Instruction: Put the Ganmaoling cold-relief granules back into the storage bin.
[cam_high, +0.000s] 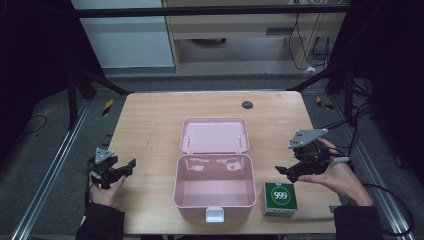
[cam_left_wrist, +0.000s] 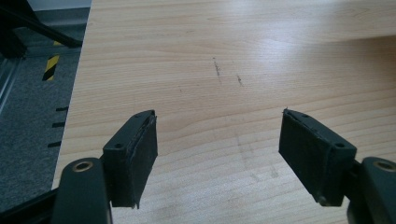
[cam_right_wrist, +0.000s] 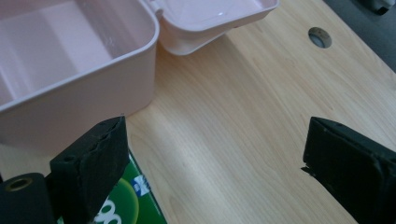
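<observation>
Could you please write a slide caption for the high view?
Open pink box on a wooden table, green carton beside it, open grippers either side.

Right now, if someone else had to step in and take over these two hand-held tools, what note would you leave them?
Left tool: open, holding nothing, over bare wood near the left edge of the light wooden table.
Right tool: open, holding nothing, just above and behind the small green carton marked 999.
Pink plastic box: mid-table, its lid swung fully back, nothing inside.
The carton stands on the table to the right of the box, untouched.
Done: box is open.
Left, most likely: grasp the carton with the right tool, set it in the box, then perhaps close the lid.
</observation>
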